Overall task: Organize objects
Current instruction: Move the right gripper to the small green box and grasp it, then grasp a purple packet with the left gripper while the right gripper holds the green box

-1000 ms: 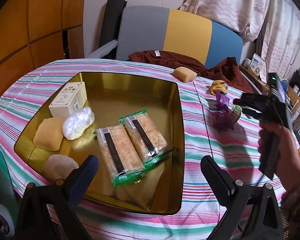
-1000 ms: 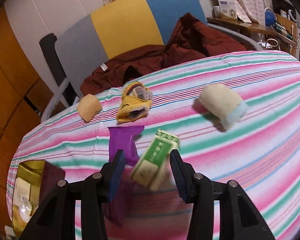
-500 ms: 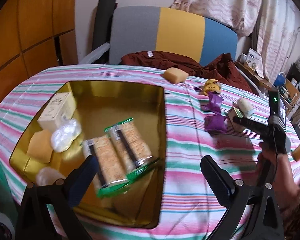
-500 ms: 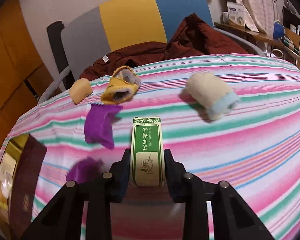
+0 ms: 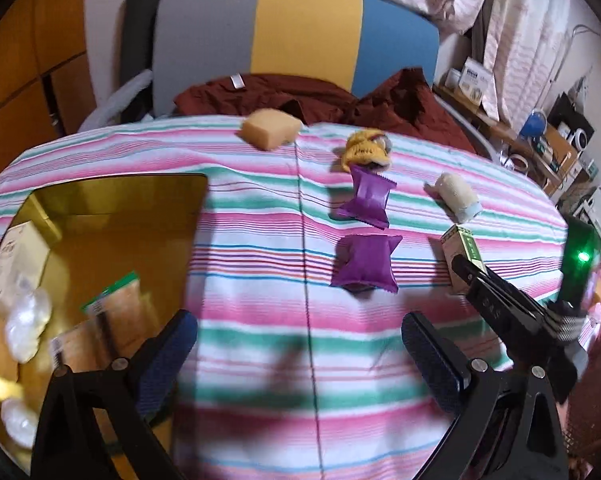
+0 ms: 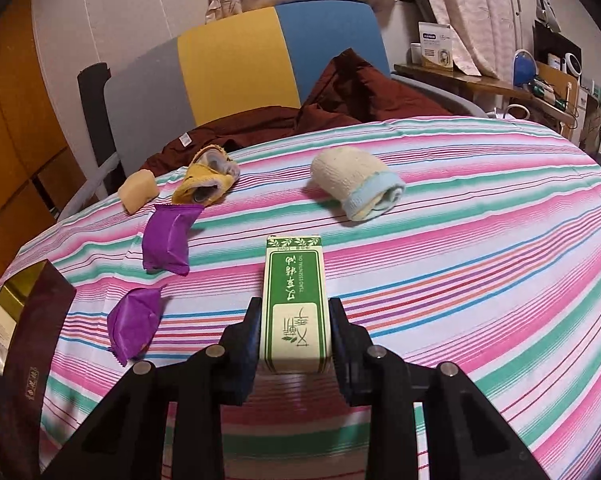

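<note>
- The right gripper [image 6: 294,330] has its jaws clamped on a green-and-white carton [image 6: 294,300], just above the striped tabletop [image 6: 480,248].
- The left gripper [image 5: 298,354] hovers with jaws apart, empty, near two purple packets [image 5: 366,266].
- The gold tray [image 5: 112,200] lies left.

A lived-in room in a home; a striped tablecloth [image 6: 480,240] covers the table, a dark red garment [image 6: 340,96] lies over a grey, yellow and blue chair [image 6: 236,68]; patterned curtains [image 5: 532,32] hang behind, beside a cluttered side shelf [image 6: 500,84].
</note>
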A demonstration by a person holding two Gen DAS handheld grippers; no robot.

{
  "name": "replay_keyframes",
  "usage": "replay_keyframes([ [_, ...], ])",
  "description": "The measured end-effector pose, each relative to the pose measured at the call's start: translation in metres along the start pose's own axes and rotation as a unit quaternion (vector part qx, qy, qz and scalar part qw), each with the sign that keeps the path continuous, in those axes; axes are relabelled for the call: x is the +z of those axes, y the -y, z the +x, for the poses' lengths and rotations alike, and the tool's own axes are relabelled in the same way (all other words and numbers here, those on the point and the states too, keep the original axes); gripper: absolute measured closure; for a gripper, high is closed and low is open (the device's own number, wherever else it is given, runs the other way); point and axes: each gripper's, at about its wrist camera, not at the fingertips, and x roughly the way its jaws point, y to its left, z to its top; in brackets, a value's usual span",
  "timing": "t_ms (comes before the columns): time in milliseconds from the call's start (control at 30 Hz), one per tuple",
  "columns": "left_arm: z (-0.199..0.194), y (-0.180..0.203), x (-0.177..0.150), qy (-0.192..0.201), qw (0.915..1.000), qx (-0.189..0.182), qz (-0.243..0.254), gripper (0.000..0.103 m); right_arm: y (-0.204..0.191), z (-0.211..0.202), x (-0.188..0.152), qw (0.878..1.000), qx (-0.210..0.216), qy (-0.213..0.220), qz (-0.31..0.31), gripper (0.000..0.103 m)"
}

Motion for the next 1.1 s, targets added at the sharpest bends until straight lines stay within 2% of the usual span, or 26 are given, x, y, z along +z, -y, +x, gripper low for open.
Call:
replay_keyframes([
  [67,0.015,0.004,0.006,-0.012,0.9999,-0.008,-0.002,0.000,0.000,0.001,0.000,1.000,-0.005,0.000,-0.001,0.072],
  [133,0.031,0.006,0.013,-0.024,0.9997,0.000,-0.008,0.000,-0.001,0.001,0.000,1.000,-0.009,0.001,-0.004,0.072],
  [300,0.058,0.017,0.025,-0.032,0.9995,-0.003,0.002,0.000,-0.002,0.001,-0.001,1.000,-0.011,0.006,-0.009,0.072],
  [533,0.076,0.031,0.032,-0.007,0.9992,-0.019,0.035,0.001,0.007,0.001,-0.003,1.000,-0.012,0.008,0.016,0.072],
  [600,0.079,0.034,0.033,-0.008,0.9991,-0.012,0.040,0.004,0.008,0.001,-0.004,1.000,-0.013,0.009,0.016,0.072],
  [800,0.092,0.039,0.031,-0.015,0.9986,-0.030,0.041,0.022,0.003,0.001,-0.004,1.000,-0.017,0.010,0.006,0.072],
  [1000,0.093,0.042,0.027,-0.004,0.9986,-0.011,0.051,0.039,0.004,0.002,-0.004,1.000,-0.018,0.011,0.005,0.072],
  [1033,0.092,0.040,0.027,-0.003,0.9987,-0.008,0.050,0.046,0.003,0.002,-0.004,1.000,-0.019,0.011,0.004,0.072],
  [1100,0.090,0.035,0.026,-0.002,0.9990,-0.009,0.044,0.049,0.003,0.002,-0.004,1.000,-0.021,0.012,0.002,0.072],
])
